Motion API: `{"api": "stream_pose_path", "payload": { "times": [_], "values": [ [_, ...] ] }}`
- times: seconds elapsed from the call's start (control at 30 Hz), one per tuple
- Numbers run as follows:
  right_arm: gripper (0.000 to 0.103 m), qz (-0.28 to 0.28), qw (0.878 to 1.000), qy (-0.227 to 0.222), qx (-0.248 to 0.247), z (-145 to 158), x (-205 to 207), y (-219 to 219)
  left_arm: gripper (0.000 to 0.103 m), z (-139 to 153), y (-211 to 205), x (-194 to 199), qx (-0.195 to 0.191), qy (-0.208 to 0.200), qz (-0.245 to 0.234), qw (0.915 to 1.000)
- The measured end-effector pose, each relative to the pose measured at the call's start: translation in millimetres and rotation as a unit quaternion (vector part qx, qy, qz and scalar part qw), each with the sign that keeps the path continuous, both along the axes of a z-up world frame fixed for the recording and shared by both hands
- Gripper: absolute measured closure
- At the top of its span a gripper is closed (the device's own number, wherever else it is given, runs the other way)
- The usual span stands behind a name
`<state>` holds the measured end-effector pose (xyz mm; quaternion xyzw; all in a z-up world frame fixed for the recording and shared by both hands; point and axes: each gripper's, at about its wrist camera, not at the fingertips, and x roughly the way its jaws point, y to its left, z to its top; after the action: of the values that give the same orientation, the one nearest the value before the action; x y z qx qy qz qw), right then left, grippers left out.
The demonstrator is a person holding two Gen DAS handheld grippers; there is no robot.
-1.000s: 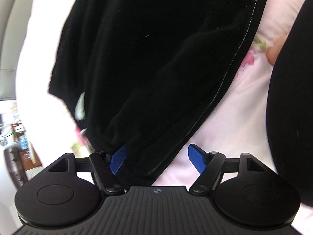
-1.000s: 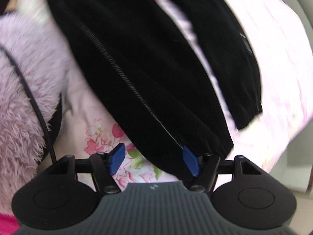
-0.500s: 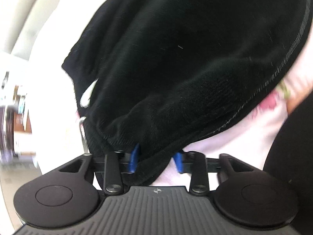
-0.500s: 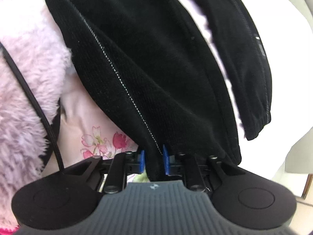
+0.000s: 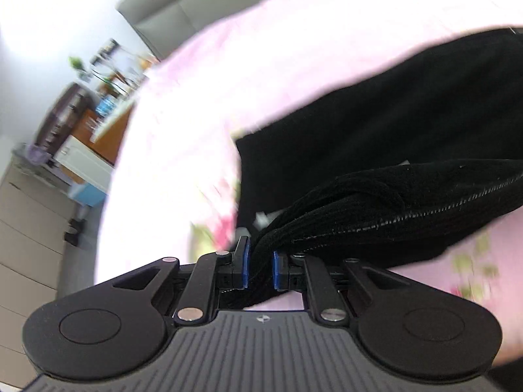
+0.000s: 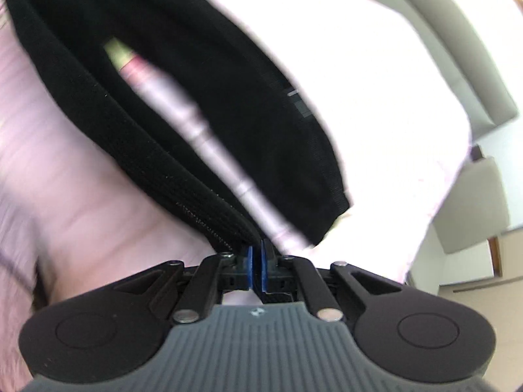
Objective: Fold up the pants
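The black pants (image 5: 392,137) lie on a pink floral bedsheet (image 5: 261,65). My left gripper (image 5: 260,268) is shut on a bunched black edge of the pants with a stitched seam (image 5: 441,209), lifted off the sheet. My right gripper (image 6: 256,268) is shut on a ribbed black leg end (image 6: 157,150) of the pants; the cloth stretches away to the upper left. The other leg (image 6: 261,114) hangs beside it, its cuff at the right. Both views are motion-blurred.
The bedsheet (image 6: 376,81) fills most of both views. A grey padded headboard (image 5: 183,9) stands beyond the bed. Left of the bed are drawers (image 5: 26,215) and a cluttered wooden desk (image 5: 98,107). A grey bed frame edge (image 6: 474,196) shows at the right.
Both grippers went from open around the cloth to shut on it. Both then lifted and swung, pulling the pants up off the sheet; the views turned towards the room.
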<state>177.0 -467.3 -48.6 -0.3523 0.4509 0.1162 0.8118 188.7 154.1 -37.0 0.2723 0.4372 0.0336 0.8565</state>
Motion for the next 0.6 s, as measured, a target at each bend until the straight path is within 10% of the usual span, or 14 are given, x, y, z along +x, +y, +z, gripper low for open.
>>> {"api": "stream_pose_path", "payload": {
  "times": [0.23,0.6],
  "values": [
    [0.103,-0.079,0.995,-0.044,0.041,17.2,92.1,-7.1,0.09,16.7,-10.9,88.2,0.02,-0.026,0.029,0.9991],
    [0.103,-0.116,0.993,0.005,0.029,-65.2,221.1,4.7,0.09,-59.0,-36.7,183.7,0.068,0.013,0.053,0.9962]
  ]
}}
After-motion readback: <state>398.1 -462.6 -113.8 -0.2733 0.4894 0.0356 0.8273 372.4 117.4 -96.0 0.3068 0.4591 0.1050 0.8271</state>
